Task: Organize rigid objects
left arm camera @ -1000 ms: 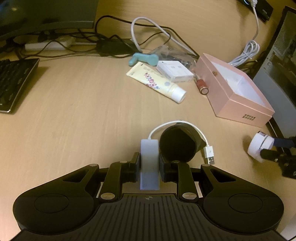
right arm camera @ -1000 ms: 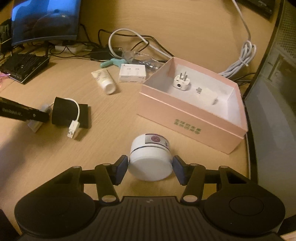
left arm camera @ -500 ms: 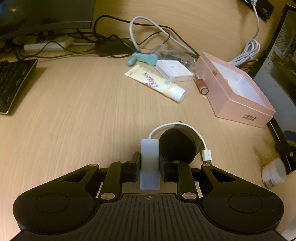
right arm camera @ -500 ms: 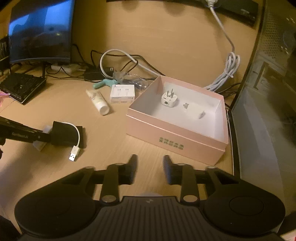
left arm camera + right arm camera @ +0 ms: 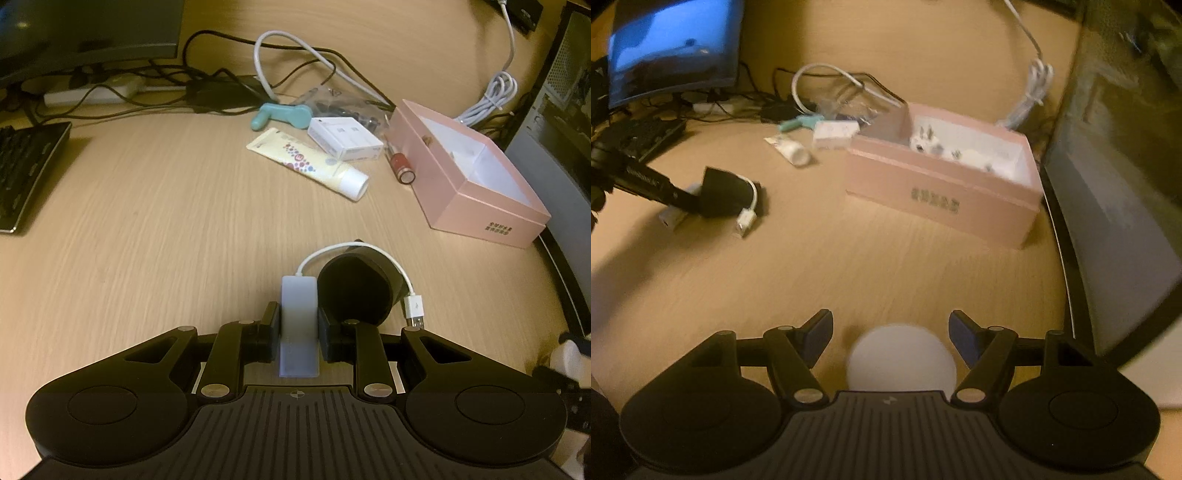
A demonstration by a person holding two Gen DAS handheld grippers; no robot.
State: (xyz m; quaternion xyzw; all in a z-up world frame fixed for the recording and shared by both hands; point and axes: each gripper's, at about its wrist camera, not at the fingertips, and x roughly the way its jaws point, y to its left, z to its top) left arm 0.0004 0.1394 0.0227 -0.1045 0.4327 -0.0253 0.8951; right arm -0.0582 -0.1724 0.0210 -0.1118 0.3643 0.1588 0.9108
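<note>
Pinching a pale, bluish-white rectangular adapter (image 5: pixel 298 325) between its pads, the left gripper (image 5: pixel 298 326) holds it low over the desk (image 5: pixel 147 229); a short white cable loops from the adapter's far end to a USB plug (image 5: pixel 414 310) just right of the fingers. The right gripper (image 5: pixel 890 334) stands spread, a blurred round white jar (image 5: pixel 901 356) between its fingers, touching neither. Ahead sits the open pink box (image 5: pixel 942 192).

Bare desk (image 5: pixel 886 266) ahead to pink box (image 5: pixel 942 192); black puck (image 5: pixel 720 192) left.
</note>
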